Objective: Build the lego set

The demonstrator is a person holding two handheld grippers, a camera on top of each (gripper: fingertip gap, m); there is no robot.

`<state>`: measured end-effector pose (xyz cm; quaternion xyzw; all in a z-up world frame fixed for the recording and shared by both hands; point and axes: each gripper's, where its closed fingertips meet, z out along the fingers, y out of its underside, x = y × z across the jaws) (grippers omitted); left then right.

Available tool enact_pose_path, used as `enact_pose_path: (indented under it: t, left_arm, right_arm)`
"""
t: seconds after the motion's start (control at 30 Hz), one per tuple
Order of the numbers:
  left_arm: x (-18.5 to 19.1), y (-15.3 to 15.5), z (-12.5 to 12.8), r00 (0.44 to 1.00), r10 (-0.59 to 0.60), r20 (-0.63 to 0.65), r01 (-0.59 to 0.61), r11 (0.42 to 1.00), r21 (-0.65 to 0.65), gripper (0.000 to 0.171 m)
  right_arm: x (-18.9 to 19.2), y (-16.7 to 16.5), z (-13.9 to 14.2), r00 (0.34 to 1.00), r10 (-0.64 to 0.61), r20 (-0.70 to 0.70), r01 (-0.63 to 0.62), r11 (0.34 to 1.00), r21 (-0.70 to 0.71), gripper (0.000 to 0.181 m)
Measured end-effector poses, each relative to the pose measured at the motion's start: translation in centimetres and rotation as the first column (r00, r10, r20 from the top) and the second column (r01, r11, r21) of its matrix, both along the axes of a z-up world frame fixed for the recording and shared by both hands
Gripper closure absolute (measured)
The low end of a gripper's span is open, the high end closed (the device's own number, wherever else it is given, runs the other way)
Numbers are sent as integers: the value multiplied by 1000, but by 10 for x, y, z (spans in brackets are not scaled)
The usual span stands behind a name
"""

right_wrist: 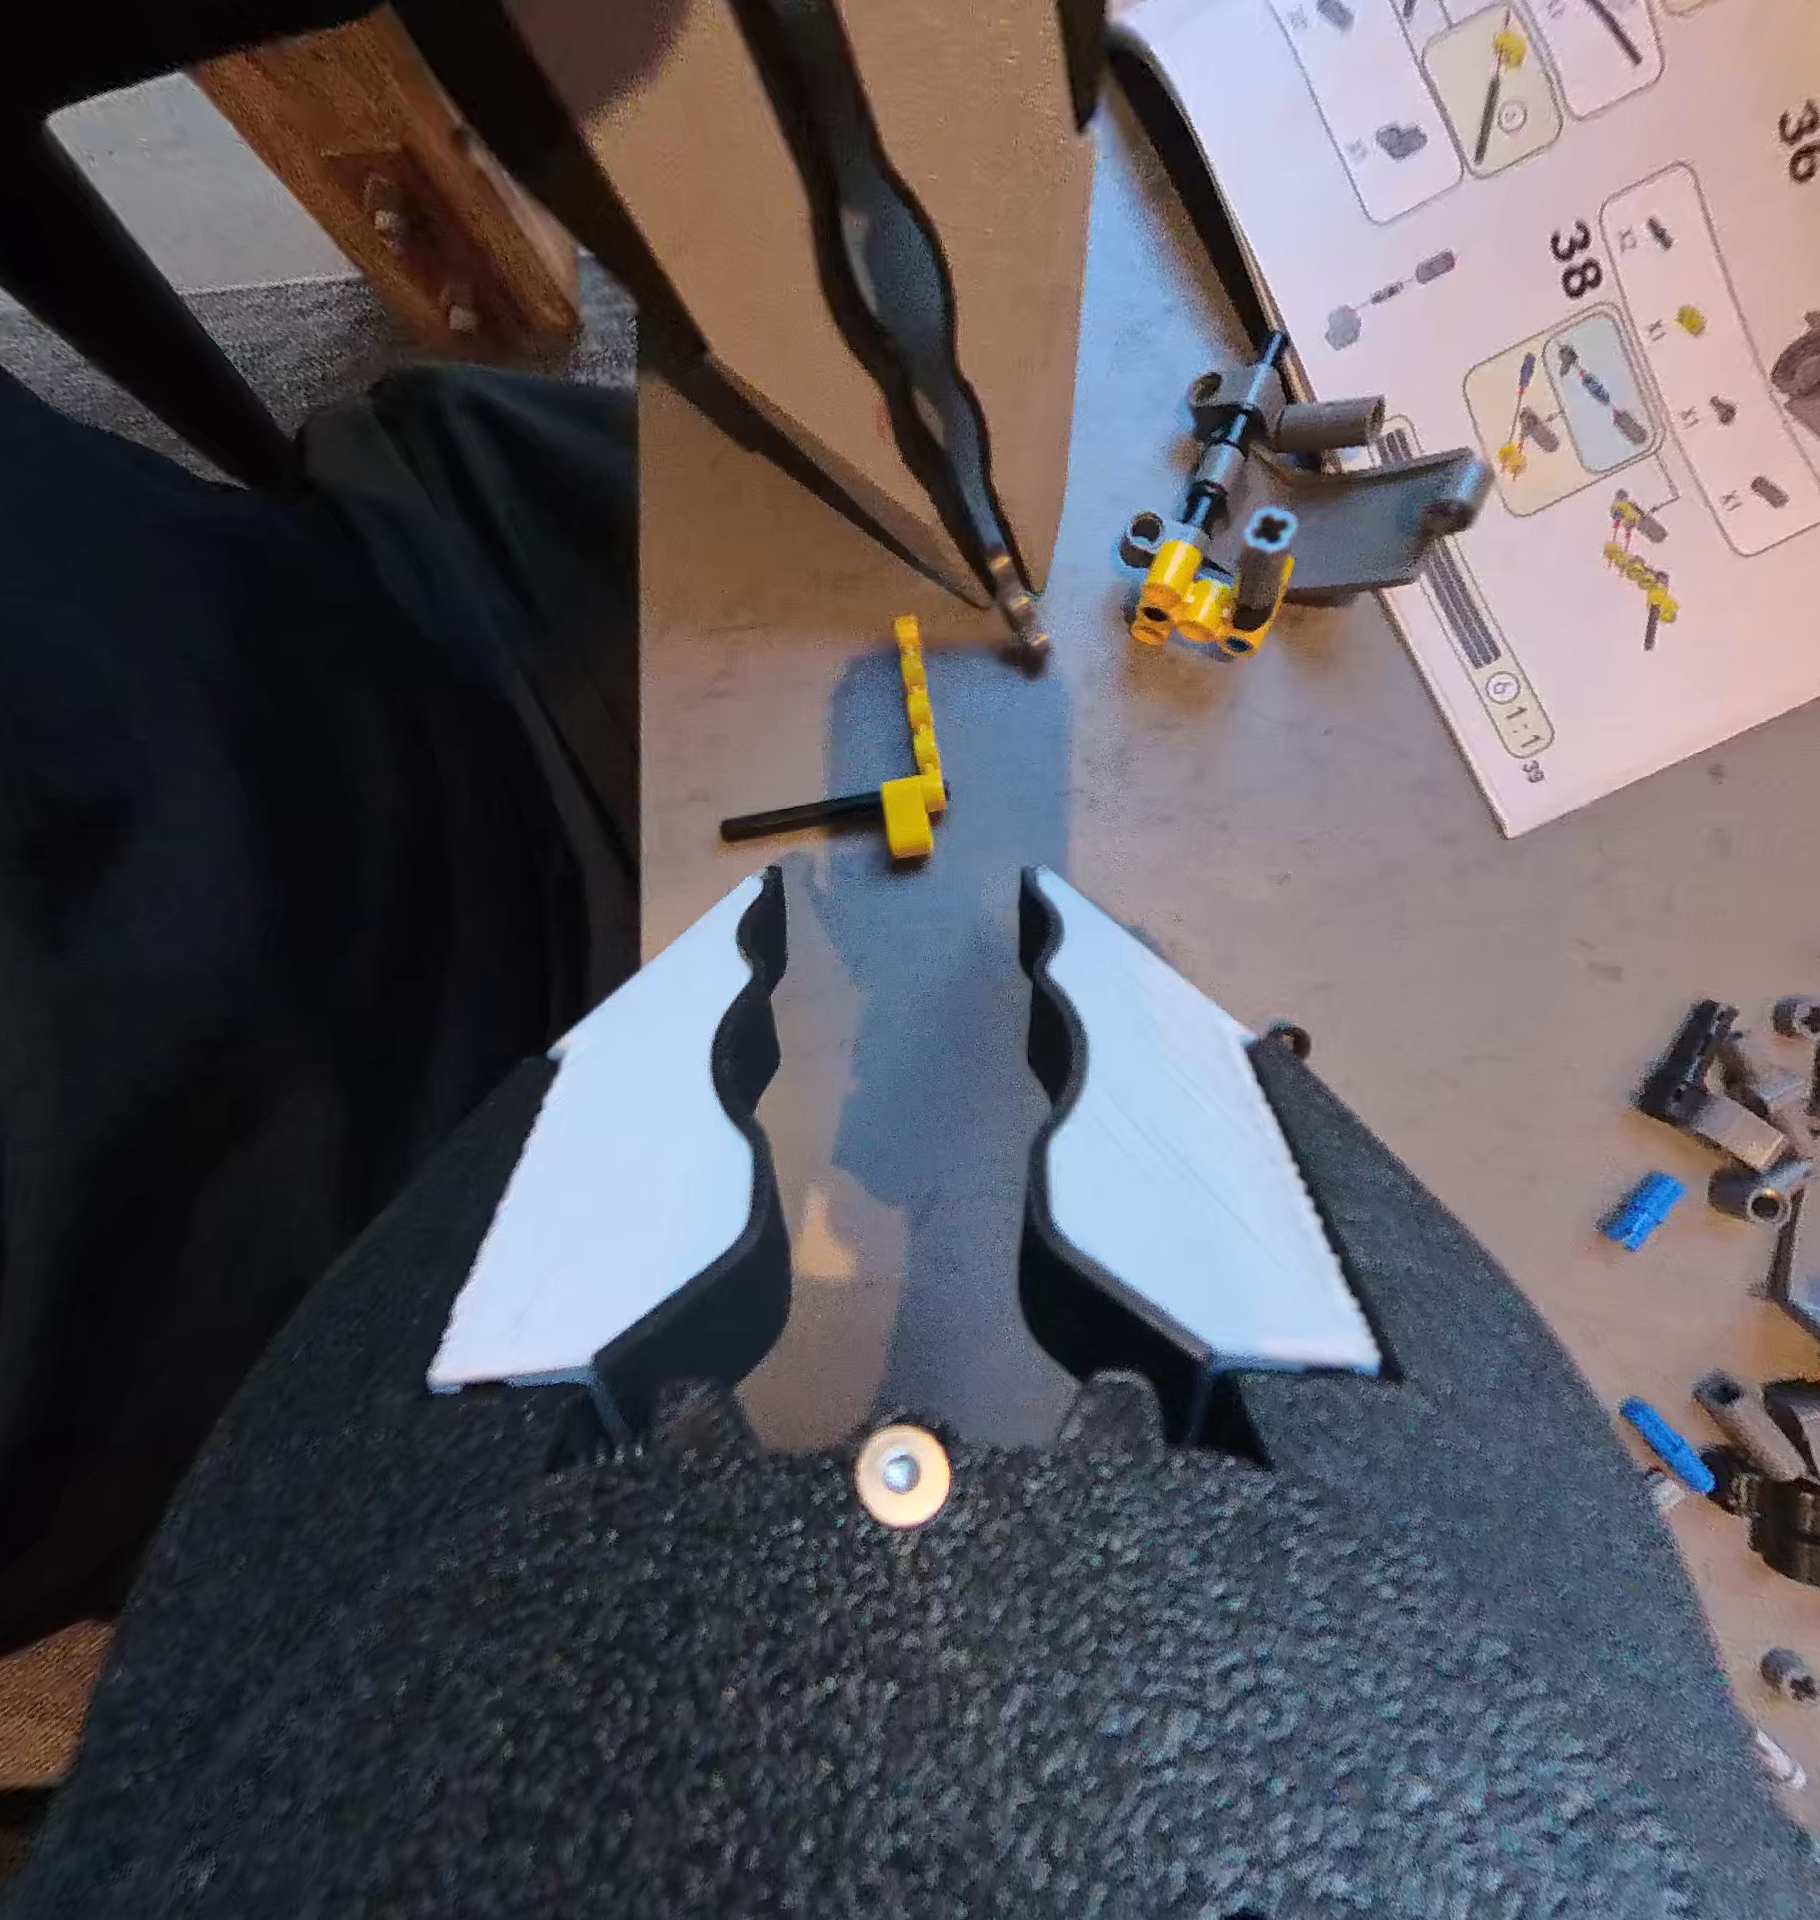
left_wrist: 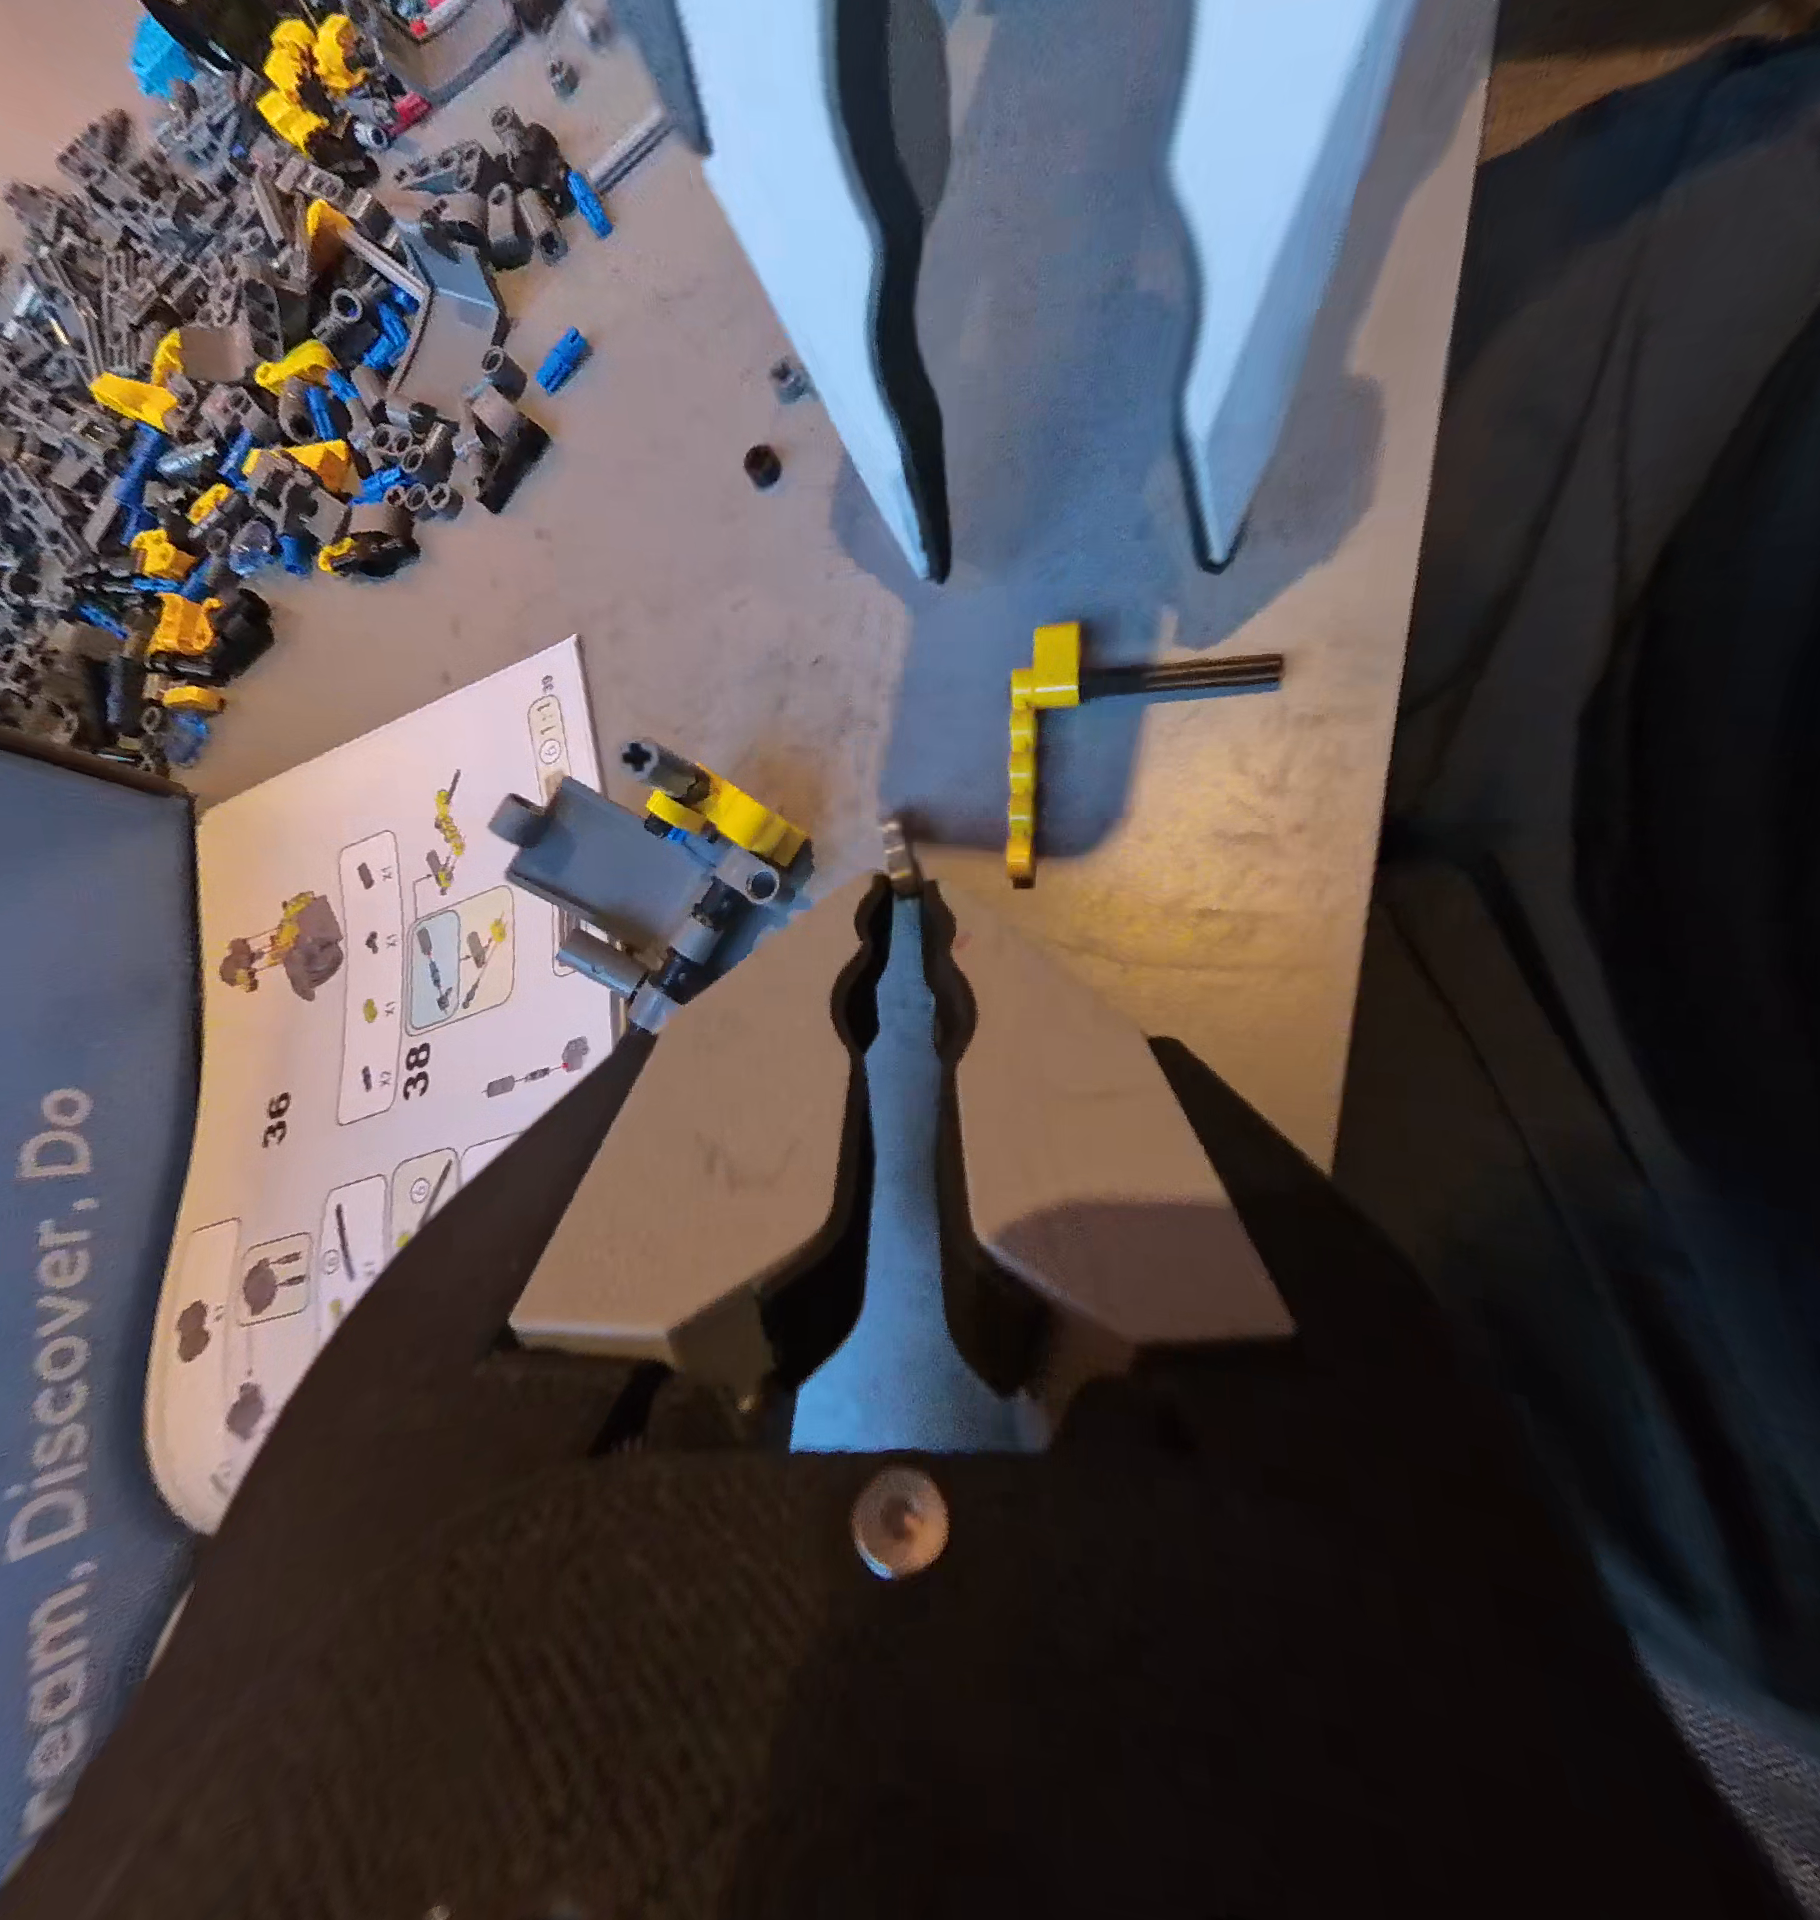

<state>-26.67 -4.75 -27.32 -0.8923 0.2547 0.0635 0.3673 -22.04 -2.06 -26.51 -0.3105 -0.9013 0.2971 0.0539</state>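
My left gripper (left_wrist: 901, 891) has tan fingers and is shut on a small grey piece (left_wrist: 895, 847) that sticks out past its tips, just above the table. The right wrist view shows the same pinch (right_wrist: 1023, 621). My right gripper (right_wrist: 901, 883) has white fingers and is open with nothing between them. It hovers just short of a yellow angled beam (right_wrist: 916, 717) with a black axle (right_wrist: 802, 816) through it, which lies flat on the table. The beam (left_wrist: 1031, 748) lies between the two grippers, and the right gripper (left_wrist: 1072, 561) shows beyond it in the left wrist view.
A grey and yellow assembly (left_wrist: 625, 862) lies on the edge of an open instruction booklet (left_wrist: 366, 935). A pile of grey, black, blue and yellow parts (left_wrist: 210, 364) covers the far side. A dark box (left_wrist: 54, 1143) sits beside the booklet. Dark clothing (right_wrist: 262, 831) lies past the table edge. There is about 6 cm between the tips of the two grippers.
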Motion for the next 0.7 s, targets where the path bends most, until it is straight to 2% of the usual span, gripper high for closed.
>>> enact_pose_path:
  t: [0.17, 0.27, 0.43, 0.6, 0.7]
  left_arm:
    - [6, 2, 0, 985, 2, 171, -2, 1000, -4, 169]
    - [1, 0, 0, 983, 38, 179, -36, 999, -18, 168]
    - [-6, -3, 0, 973, 53, 223, -50, 999, -20, 169]
    - [6, 2, 13, 959, -30, 283, 14, 998, 58, 169]
    - [9, 6, 9, 963, -45, 267, 37, 999, 35, 169]
  right_arm:
    - [7, -11, 0, 997, 11, -79, -14, 999, -36, 134]
    - [7, -8, -3, 995, 2, -96, -3, 1000, -15, 134]
    - [2, -5, 3, 994, -22, -105, 13, 996, -83, 136]
    - [-4, -16, 12, 987, -13, -159, -10, 990, -141, 128]
    - [-5, -17, 9, 985, -21, -171, -3, 990, -142, 122]
